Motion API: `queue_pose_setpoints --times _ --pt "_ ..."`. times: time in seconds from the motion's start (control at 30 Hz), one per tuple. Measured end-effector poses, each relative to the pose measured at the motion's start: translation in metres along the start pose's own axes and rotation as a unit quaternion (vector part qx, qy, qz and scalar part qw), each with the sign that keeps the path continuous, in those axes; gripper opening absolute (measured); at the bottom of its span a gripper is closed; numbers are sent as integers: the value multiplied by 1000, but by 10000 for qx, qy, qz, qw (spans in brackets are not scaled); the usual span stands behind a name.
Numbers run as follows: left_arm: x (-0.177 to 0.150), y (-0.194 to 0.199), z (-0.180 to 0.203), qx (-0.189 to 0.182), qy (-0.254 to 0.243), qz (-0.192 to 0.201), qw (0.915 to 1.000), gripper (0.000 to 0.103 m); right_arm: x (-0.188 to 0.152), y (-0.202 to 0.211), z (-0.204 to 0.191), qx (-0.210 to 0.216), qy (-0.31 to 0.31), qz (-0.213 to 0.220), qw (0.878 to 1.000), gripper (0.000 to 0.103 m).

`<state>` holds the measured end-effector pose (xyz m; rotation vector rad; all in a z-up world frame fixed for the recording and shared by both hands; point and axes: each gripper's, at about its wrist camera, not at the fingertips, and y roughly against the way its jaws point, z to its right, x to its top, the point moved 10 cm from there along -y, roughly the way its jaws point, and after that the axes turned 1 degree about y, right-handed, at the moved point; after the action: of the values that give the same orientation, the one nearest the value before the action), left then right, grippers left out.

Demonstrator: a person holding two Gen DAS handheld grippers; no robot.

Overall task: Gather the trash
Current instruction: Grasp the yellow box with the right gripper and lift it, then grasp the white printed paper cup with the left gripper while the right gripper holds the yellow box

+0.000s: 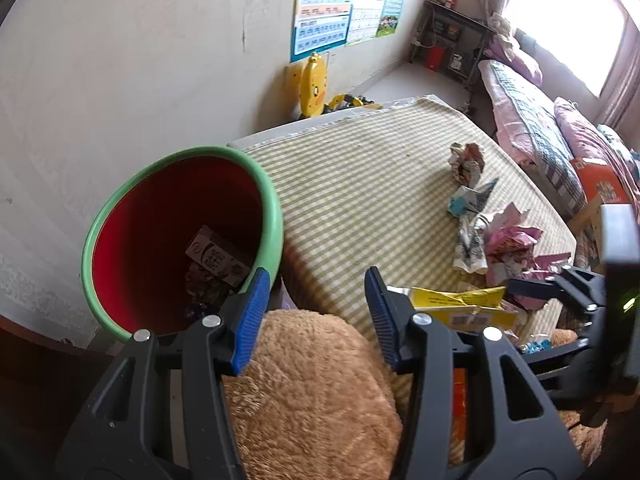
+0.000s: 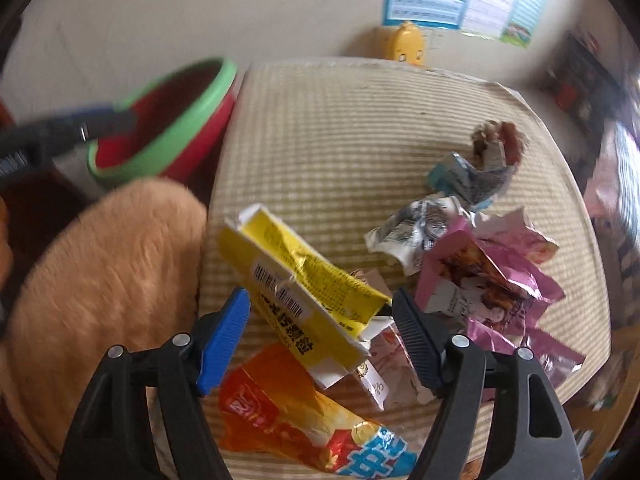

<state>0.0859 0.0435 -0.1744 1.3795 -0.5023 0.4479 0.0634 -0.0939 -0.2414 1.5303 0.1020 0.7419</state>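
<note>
Your left tongs (image 1: 316,312) hang with jaws wide and nothing between them, above a tan plush toy (image 1: 312,392) beside the desk (image 1: 360,184) with its striped cloth. Left of the desk stands the red bin (image 1: 176,240) with the green rim, some wrappers already at its bottom. Your right tongs (image 2: 320,336) gape wide over the trash on the desk: the flattened yellow box (image 2: 296,280) lies between the fingers, untouched. An orange snack bag (image 2: 300,420) lies just under it, a pink wrapper (image 2: 492,284) to the right, crumpled paper (image 2: 496,144) farther back.
</note>
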Motion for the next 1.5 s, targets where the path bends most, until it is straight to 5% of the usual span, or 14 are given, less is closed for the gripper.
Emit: queue_pose_setpoints --times 0.07,0.17,0.33,0.53,0.9,1.33,1.5 --pt "0 2 4 0 -27 2 10000 47 -2 -5 -5 -188 303 17 9994 68" --pt "-2 5 6 -11 -8 -27 10000 47 -6 -7 -6 -434 555 20 9975 46" --pt "-3 5 11 -11 -34 -10 10000 47 0 5 11 25 -138 251 9996 14" --pt "-2 5 20 -43 -138 37 9999 47 2 31 55 451 -1723 779 9809 13" --pt "3 -21 82 -537 -640 -3 9965 47 -16 111 121 348 -3381 2172 9150 14" --pt "6 -113 171 -1303 -826 -1019 9828 47 -50 119 156 317 -3966 2392 8857 14" --pt "-5 -140 184 -1275 -822 -1467 9775 47 -61 100 156 395 -3979 1988 8947 9"
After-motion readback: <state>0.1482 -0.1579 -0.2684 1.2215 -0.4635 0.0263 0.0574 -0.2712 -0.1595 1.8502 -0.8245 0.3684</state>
